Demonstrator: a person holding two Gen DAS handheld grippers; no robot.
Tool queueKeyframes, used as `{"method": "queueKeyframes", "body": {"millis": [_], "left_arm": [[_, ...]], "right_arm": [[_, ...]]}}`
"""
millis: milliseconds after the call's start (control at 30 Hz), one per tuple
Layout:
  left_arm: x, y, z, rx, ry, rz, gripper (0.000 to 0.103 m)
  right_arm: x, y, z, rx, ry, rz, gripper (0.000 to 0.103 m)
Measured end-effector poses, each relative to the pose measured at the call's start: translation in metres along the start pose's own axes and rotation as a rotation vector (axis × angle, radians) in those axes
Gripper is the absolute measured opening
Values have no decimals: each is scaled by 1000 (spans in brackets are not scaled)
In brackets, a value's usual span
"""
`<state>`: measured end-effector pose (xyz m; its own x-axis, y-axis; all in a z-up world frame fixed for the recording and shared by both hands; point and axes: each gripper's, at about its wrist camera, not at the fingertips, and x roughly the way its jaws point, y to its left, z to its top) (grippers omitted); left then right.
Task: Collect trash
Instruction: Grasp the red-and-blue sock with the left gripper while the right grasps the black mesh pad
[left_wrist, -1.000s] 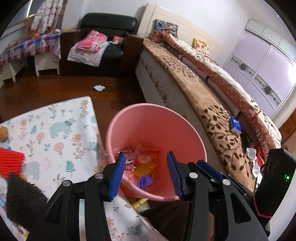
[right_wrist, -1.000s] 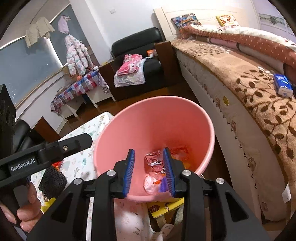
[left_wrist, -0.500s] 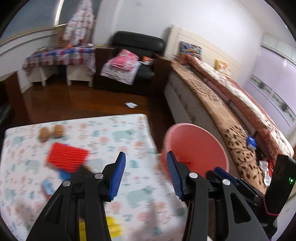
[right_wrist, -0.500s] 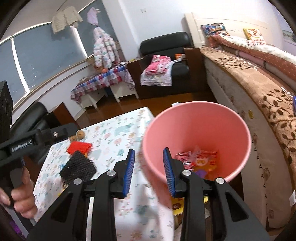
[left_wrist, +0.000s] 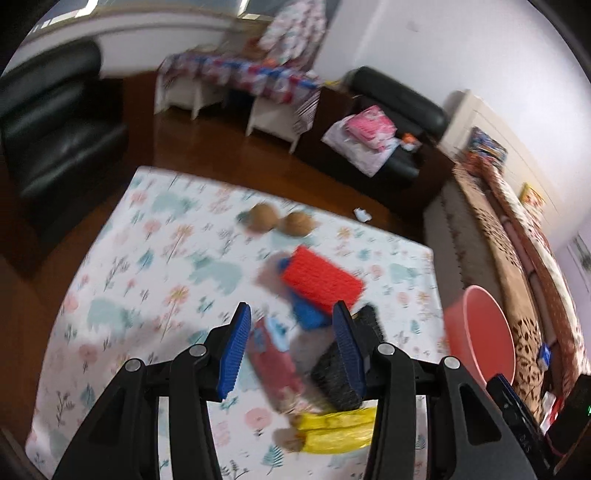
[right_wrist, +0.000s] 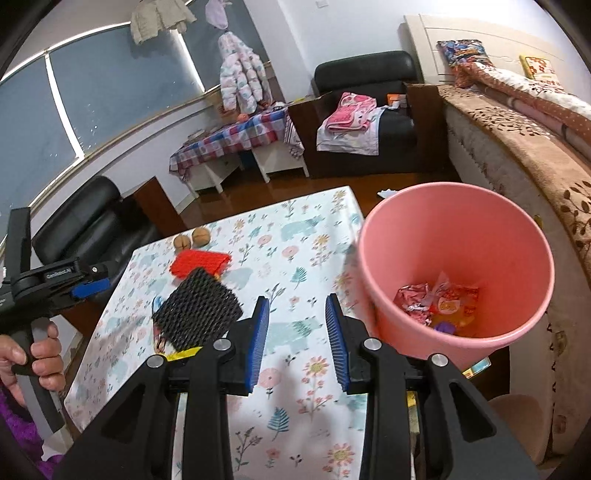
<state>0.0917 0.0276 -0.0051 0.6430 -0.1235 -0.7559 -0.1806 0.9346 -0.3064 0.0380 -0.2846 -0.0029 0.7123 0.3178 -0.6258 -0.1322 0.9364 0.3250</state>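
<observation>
Left gripper (left_wrist: 291, 345) swung from bin (right_wrist: 456, 266) to two walnuts (left_wrist: 280, 220).

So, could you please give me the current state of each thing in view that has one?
Left gripper: open, empty.
Right gripper: open, empty.
Pink bin: upright, wrappers inside.
Black mesh pad: lying on the table, overlapping the red mesh pad.
Two walnuts: side by side on the table.

Pink bin (right_wrist: 458, 236) upright beside table edge, crumpled wrappers (right_wrist: 436, 301) inside; yellow wrapper (left_wrist: 338, 430) flat on tablecloth.
</observation>
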Motion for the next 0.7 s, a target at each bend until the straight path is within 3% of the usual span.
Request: {"method": "queueKeyframes", "body": {"millis": [167,400,667,700], "left_arm": [[26,13,-13,-70,116,2,45],[62,9,-23,-100,212,67,45],[80,9,-27,-102,262,88,44],[79,9,-27,-100,253,86,39]], "right_arm": [[4,9,-4,-14,17,10,32],[12,18,-5,-35,44,4,32],[23,27,-4,-51,75,35,32],[26,29,-5,-54,82,43,32]]}}
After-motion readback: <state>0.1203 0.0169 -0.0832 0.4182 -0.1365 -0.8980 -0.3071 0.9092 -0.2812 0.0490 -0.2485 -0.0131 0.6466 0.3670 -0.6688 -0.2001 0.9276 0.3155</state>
